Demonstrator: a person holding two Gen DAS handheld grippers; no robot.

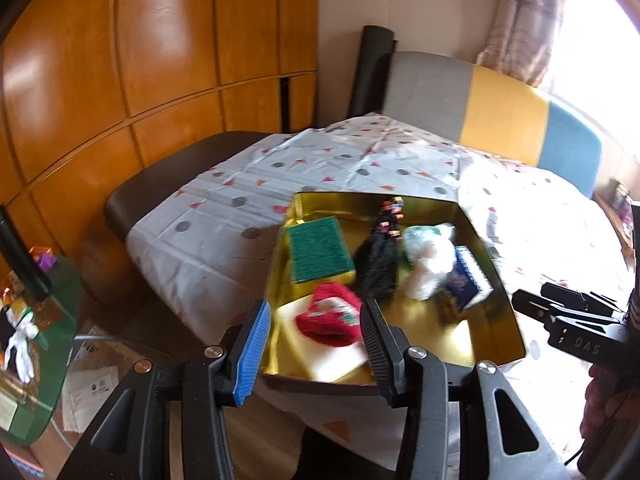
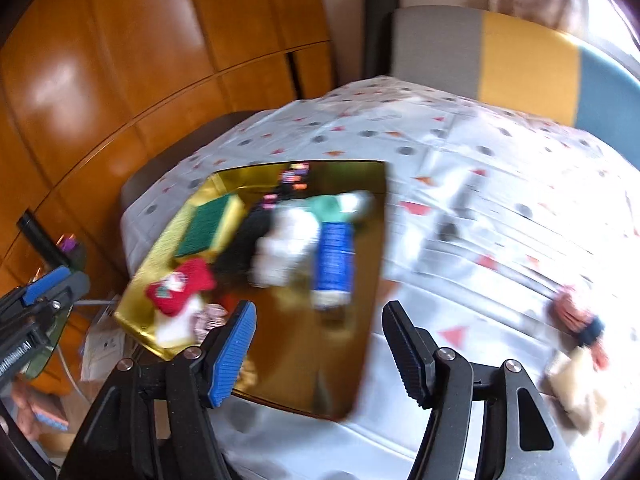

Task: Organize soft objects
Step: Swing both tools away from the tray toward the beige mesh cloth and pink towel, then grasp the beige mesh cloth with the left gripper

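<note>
Hovering spread and empty, the left claw and right claw could nudge the gold box off the surface's 6 o'clock edge.

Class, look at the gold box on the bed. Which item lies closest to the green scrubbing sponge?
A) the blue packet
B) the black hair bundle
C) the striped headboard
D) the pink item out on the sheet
B: the black hair bundle lies right beside the green sponge in the gold box.
</note>
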